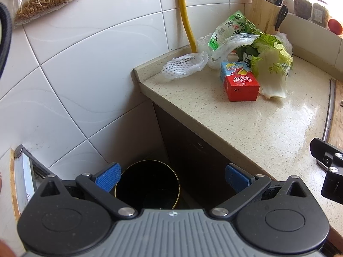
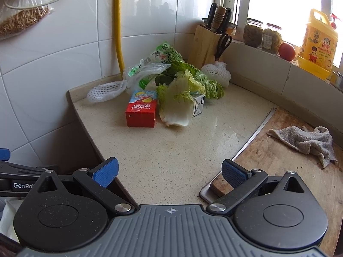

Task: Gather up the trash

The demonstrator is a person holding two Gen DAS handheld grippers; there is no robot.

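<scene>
A pile of trash lies at the far end of the counter [image 2: 171, 150]: a red and blue drink carton [image 2: 141, 111] [image 1: 240, 83], a cabbage leaf [image 2: 178, 105] [image 1: 272, 72] draped over a white carton [image 2: 198, 106], a green plastic bag [image 2: 154, 64] [image 1: 231, 30], and white foam nets [image 2: 105, 92] [image 1: 184, 64]. My left gripper [image 1: 171, 178] is open and empty, hanging over a dark round bin [image 1: 148, 184] on the floor beside the counter. My right gripper [image 2: 169, 174] is open and empty above the counter's near edge.
A knife block [image 2: 205, 42] with scissors stands in the back corner. Jars, a tomato [image 2: 287, 51] and a yellow detergent bottle [image 2: 317, 45] sit on the window sill. A wooden board [image 2: 278, 160] with a grey rag [image 2: 306, 141] lies at the right. A yellow hose [image 2: 119, 25] runs down the wall.
</scene>
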